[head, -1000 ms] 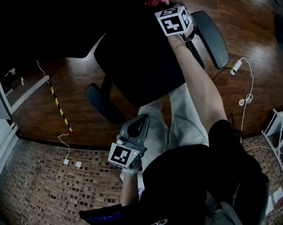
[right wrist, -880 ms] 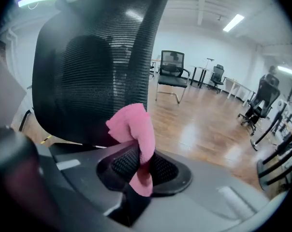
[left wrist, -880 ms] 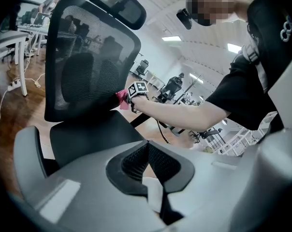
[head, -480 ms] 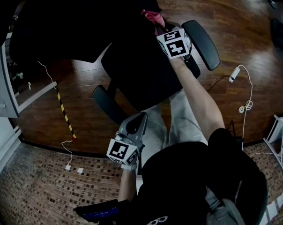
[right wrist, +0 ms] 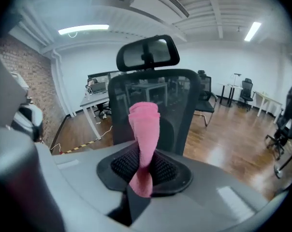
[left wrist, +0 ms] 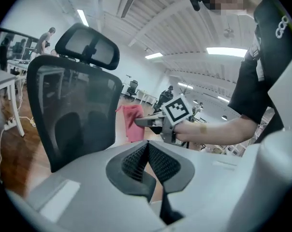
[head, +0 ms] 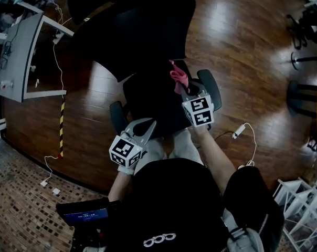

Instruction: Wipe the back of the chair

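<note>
Cloth [right wrist: 145,127] clamped in right gripper [right wrist: 146,161] before chair back [right wrist: 184,98]; only its own view shows left gripper [left wrist: 147,153] pressed together, empty.

Dark polished wooden floor [head: 242,46] fills most of the head view, and it gives way to a brick-patterned strip [head: 22,209] at lower left. A yellow-and-black striped tape [head: 60,127] runs along the boards near that edge. At far left stands a grey bench [head: 19,51]. Over on the right, a white cable [head: 254,143] loops across the floor to a small white plug [head: 236,133]. A white wire rack [head: 300,214] pokes in at bottom right. Deeper in the room, a ceiling strip light [right wrist: 83,29] glows and spare office chairs [right wrist: 246,88] stand well back.
</note>
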Demonstrator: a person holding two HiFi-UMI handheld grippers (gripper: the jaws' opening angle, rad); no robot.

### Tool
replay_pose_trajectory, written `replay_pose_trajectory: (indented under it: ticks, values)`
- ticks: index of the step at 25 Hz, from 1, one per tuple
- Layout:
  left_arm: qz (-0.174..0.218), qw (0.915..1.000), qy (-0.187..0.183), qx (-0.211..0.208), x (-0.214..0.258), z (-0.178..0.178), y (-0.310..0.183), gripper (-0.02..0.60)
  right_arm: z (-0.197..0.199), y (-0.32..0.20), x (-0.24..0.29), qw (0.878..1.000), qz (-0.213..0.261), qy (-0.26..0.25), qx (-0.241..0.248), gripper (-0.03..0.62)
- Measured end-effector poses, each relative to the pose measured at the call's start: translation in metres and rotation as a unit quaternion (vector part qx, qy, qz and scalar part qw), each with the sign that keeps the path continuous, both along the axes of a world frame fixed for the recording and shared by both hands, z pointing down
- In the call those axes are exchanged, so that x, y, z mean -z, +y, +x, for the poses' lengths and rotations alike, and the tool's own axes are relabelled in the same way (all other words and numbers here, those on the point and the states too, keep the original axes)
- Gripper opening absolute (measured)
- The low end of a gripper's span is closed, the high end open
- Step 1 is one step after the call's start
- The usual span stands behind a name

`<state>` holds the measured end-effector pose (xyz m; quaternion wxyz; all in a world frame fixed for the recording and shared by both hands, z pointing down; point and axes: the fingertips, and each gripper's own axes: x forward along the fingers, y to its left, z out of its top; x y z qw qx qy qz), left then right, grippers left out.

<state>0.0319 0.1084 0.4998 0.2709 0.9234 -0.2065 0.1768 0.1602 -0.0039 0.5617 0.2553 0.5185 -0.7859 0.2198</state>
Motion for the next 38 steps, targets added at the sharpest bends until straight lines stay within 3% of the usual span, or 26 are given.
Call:
replay_pose_trajectory:
  ticks: [6,14,26,38]
  values:
    - [0.052,0.9986,0.001,0.004,0.039,-0.004,-0.024,-0.011,-0.040,0.042,0.080,0.997,0.041,-0.012,0.057,0.049]
    - [0.083,0.9962,-0.004,0.026,0.059,-0.007,-0.019,-0.011,-0.057,0.083,0.091,0.995,0.037,-0.033,0.081,0.049]
    - [0.063,0.9969,-0.005,0.046,0.043,-0.014,-0.007,-0.011,-0.055,0.085,0.079,0.994,0.017,-0.040,0.097,0.049]
    - [0.072,0.9962,-0.012,0.049,0.052,-0.023,-0.002,-0.011,-0.066,0.096,0.078,0.994,0.017,-0.031,0.107,0.049]
